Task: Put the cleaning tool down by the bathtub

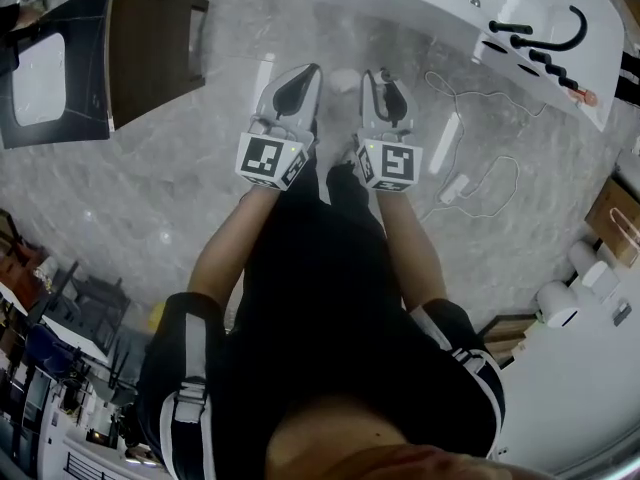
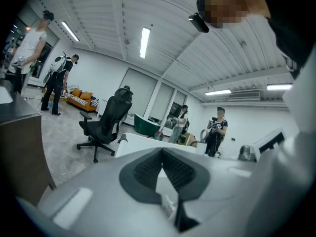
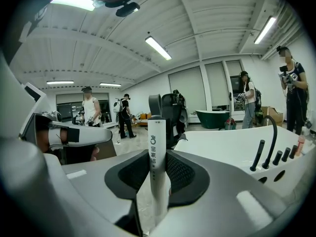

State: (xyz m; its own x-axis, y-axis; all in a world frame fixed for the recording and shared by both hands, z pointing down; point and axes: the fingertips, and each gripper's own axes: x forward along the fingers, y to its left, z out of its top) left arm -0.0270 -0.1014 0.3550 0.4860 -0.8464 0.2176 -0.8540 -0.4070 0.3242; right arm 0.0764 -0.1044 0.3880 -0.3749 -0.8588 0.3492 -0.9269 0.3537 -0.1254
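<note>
The cleaning tool's white handle, with dark print on it, stands upright between the pads of my right gripper, which is shut on it. The tool's head is out of sight below. In the head view both grippers hang side by side over the grey marble floor, the left gripper beside the right gripper. The left gripper has its pads touching at the tips with nothing held. The white bathtub with a black faucet lies just ahead to the right. Its rim is close in the right gripper view.
A dark cabinet with a white basin stands at the left. A white cable and small white devices lie on the floor beside the tub. A black office chair, a green tub and several people stand further off.
</note>
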